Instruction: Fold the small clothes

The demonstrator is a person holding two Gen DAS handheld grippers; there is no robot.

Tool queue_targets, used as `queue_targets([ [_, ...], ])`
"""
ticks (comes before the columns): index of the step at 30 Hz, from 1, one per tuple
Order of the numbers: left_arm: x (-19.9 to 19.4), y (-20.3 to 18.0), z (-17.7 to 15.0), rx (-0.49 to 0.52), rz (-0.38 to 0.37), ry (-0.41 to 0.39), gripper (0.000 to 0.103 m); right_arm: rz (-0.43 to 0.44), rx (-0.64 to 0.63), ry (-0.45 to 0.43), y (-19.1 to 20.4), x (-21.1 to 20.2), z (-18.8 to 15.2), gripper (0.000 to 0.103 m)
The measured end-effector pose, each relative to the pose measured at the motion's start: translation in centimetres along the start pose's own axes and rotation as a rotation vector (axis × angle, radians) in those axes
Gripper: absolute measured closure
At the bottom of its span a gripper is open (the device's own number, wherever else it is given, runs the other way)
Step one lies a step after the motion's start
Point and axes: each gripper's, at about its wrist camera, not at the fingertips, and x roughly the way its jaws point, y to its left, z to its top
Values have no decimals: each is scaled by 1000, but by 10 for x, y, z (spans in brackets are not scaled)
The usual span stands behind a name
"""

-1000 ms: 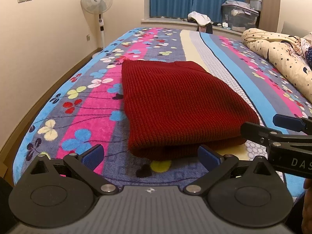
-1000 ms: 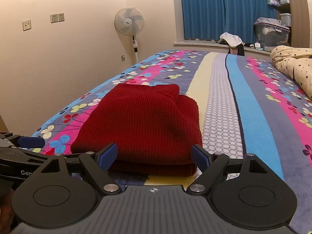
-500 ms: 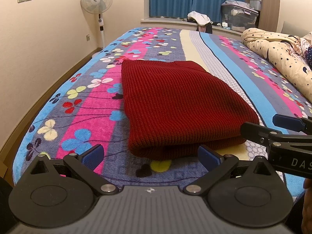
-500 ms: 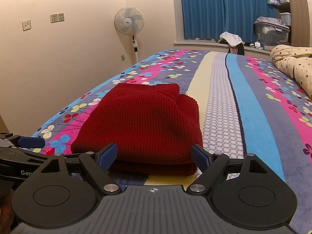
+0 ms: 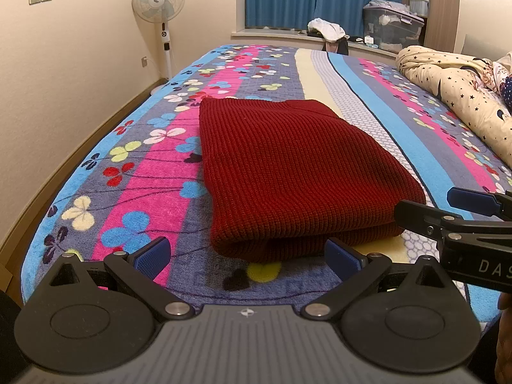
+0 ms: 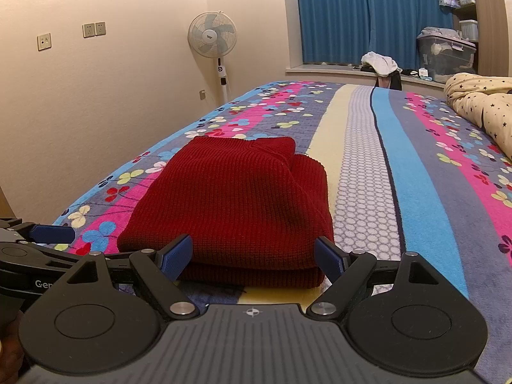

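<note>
While spread wide, both grippers (image 5: pixel 246 256) (image 6: pixel 254 257) empty before folded red sweater (image 5: pixel 294 172).

Two matching handheld grippers: the left gripper (image 5: pixel 246 257) and right gripper (image 6: pixel 252 257) each pair black linkage arms, silver pivot screws and blue finger pads (image 5: pixel 150 252) with a ribbed grey body bearing partial white lettering.
</note>
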Motion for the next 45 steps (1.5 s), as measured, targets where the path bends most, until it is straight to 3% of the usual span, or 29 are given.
queue_targets([
  [45, 0, 1, -1, 1, 2, -5, 1, 11, 10, 5, -1, 1, -2, 18],
])
